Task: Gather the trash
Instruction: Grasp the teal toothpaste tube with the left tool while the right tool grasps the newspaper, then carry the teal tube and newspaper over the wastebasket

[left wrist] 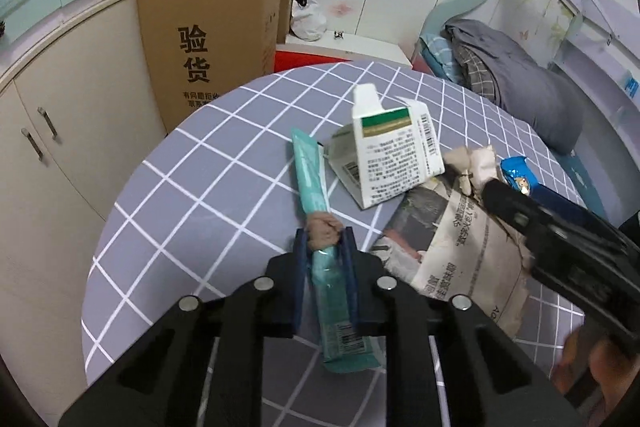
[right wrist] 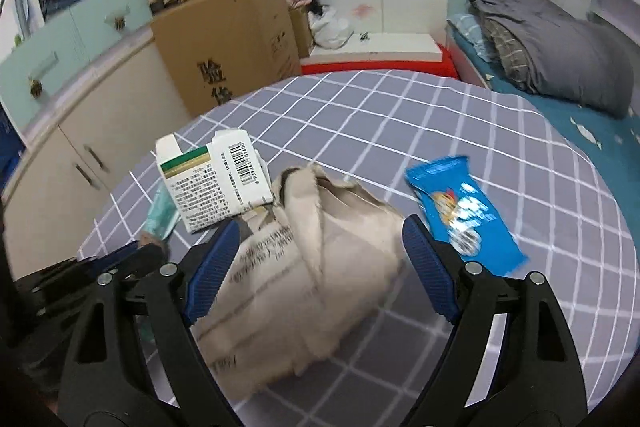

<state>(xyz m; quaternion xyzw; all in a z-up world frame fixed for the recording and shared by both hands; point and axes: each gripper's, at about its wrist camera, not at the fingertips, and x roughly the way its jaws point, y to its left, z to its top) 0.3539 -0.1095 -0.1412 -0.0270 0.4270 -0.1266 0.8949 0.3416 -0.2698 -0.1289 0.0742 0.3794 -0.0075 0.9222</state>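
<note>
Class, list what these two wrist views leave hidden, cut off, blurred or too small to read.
- Newspaper text: right wrist view, motion blur.
- Blue snack wrapper: left wrist view, largely behind the right tool.
- White carton small print: left wrist view, too small.
- Teal tube: right wrist view, mostly behind the carton.

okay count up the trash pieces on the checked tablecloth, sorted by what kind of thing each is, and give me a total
Teal plastic tube, clamped in the left gripper: 1
White cardboard carton: 1
Crumpled newspaper: 1
Blue snack wrapper: 1
Total: 4
</note>
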